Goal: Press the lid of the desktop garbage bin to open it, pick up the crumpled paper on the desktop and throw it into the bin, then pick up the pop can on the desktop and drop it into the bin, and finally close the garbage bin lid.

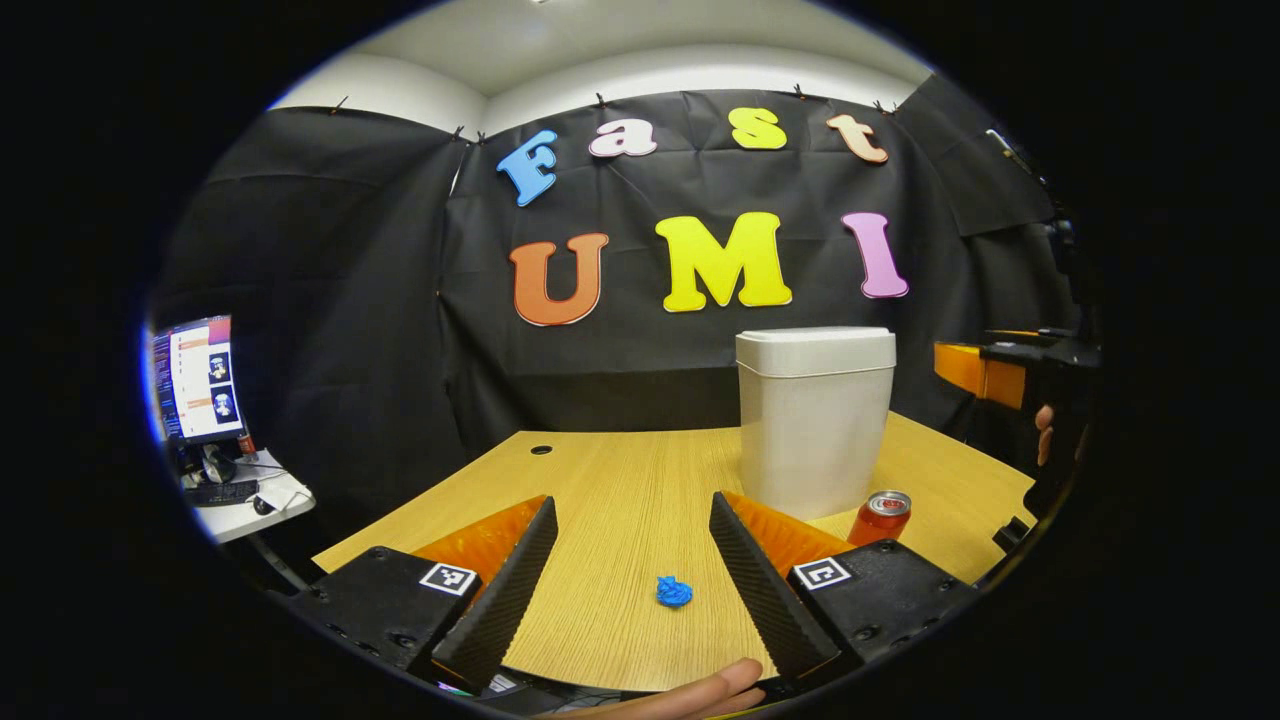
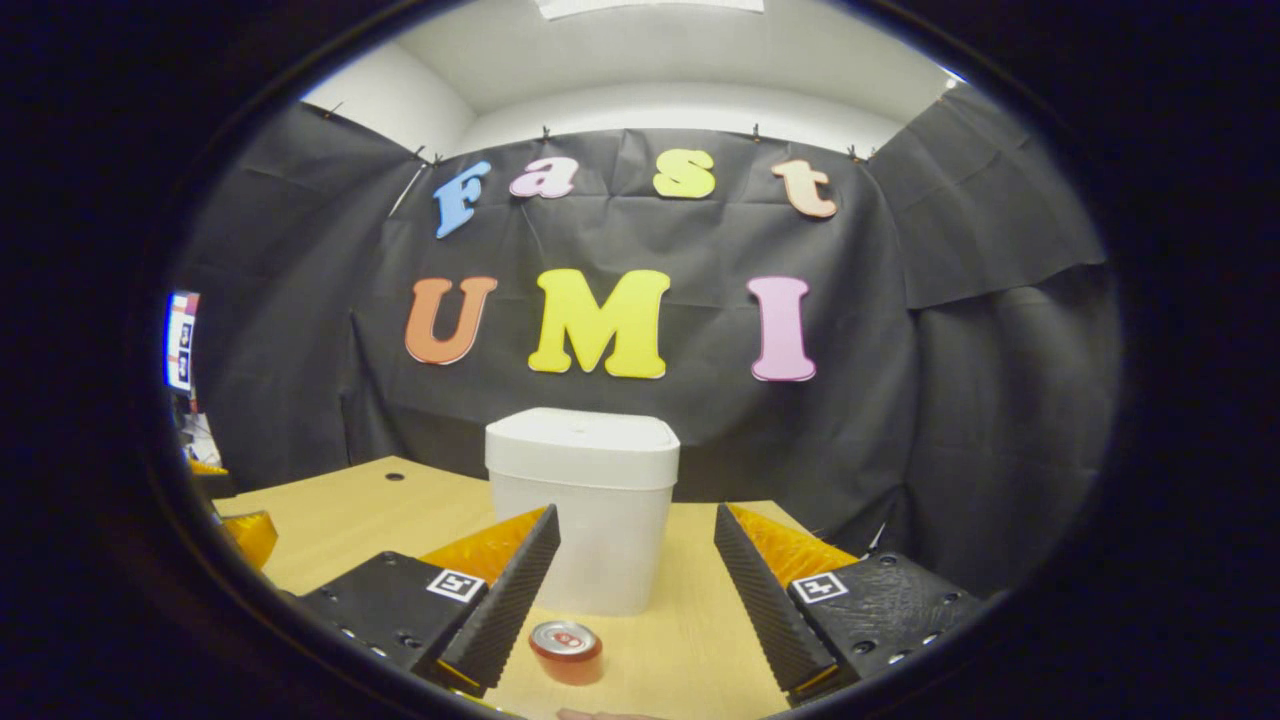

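Observation:
A white desktop bin (image 1: 815,420) stands on the wooden desk with its lid down; in the right gripper view the same bin (image 2: 583,505) is straight ahead. A blue crumpled paper (image 1: 673,591) lies on the desk between the open fingers of my left gripper (image 1: 632,575), which holds nothing. A red pop can (image 1: 881,516) stands upright just right of the bin's base. In the right gripper view the can (image 2: 566,651) sits close in front, between the fingers of my open right gripper (image 2: 632,585). The right gripper (image 1: 1010,375) and a hand appear at the far right.
The wooden desk (image 1: 620,480) has a cable hole (image 1: 541,450) at its back left. A monitor (image 1: 197,378) and a keyboard sit on a white side table at the left. Black cloth walls close in behind and to the right.

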A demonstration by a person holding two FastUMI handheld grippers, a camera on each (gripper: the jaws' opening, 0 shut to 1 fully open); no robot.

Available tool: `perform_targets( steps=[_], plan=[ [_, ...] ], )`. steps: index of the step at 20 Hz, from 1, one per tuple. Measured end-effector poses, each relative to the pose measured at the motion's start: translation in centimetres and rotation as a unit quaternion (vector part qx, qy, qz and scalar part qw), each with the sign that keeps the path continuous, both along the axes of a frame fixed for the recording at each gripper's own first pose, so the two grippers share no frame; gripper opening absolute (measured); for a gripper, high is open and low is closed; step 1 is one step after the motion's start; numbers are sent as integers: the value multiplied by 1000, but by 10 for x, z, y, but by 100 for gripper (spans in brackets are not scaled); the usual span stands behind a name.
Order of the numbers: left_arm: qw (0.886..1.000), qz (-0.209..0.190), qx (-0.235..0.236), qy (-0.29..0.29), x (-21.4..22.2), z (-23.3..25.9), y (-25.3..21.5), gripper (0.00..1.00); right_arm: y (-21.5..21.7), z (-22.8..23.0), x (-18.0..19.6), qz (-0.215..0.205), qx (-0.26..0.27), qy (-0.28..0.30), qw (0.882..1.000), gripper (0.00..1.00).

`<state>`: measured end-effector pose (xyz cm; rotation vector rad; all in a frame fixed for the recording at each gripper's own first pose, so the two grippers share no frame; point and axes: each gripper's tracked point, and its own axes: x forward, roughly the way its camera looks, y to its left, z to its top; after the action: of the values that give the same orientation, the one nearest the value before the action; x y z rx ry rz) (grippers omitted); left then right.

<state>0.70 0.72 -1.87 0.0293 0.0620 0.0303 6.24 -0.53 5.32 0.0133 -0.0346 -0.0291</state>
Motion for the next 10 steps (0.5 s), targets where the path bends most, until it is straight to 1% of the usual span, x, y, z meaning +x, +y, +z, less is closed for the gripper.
perform_targets(
  steps=[1, 3, 6, 7, 8, 10],
  plan=[
    [1000, 3, -1, 1, 0, 0, 1, 99, 0, 3, 7, -1, 2, 7, 1000, 94],
    [1000, 7, -11, 7, 1, -3, 4, 99, 3, 5, 21, 1, 13, 21, 1000, 85],
    [1000, 8, -24, 11, 3, -4, 5, 99, 8, 13, 44, 15, 37, 37, 999, 76],
    [1000, 11, -24, 8, 2, -4, 6, 99, 9, 18, 52, 18, 40, 41, 998, 67],
    [1000, 12, -25, 6, 3, -2, 6, 99, 8, 22, 59, 18, 39, 41, 998, 63],
    [999, 11, -30, 6, 5, -4, 7, 99, 5, 30, 75, 10, 37, 38, 999, 48]
  ],
)
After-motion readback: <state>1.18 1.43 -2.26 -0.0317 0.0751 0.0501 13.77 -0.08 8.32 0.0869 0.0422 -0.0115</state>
